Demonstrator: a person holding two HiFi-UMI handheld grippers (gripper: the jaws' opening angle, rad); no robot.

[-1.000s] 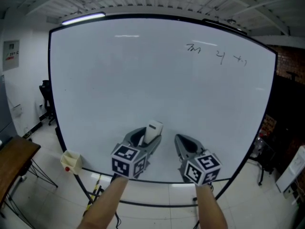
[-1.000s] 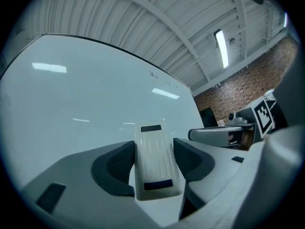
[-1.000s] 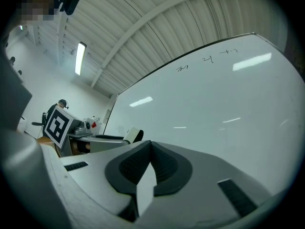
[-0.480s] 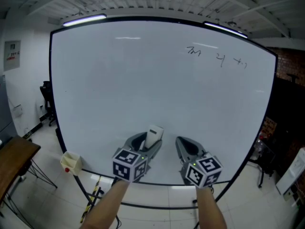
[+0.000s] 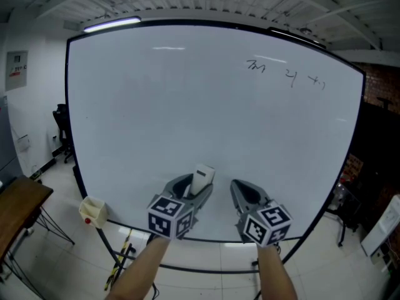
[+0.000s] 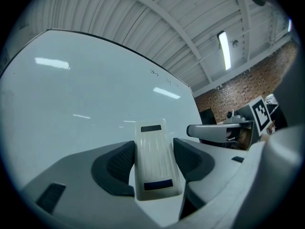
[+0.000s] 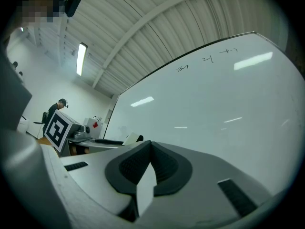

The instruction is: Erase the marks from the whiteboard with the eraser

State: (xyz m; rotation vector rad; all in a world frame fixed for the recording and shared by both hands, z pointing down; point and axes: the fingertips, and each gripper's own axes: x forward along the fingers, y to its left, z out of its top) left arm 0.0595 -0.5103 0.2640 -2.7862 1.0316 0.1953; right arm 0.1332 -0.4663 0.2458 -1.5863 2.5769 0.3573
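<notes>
Left gripper is clamping the eraser near the bottom edge of the whiteboard. Right gripper is hanging just beside it, jaws pressed together. Marks are sitting in the top right corner.

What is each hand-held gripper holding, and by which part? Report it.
Left hand-held gripper: eraser, clamped across its long sides. Right hand-held gripper: shut, nothing held.

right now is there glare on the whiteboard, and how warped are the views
Head view: the whiteboard bows like a barrel, with one faint lamp streak near its top; the marks show clearly. Left gripper view: bright lamp reflections cross the board, and the eraser in the left hand-held gripper looks oversized. Right gripper view: similar streaks, dark rounded corners.
</notes>
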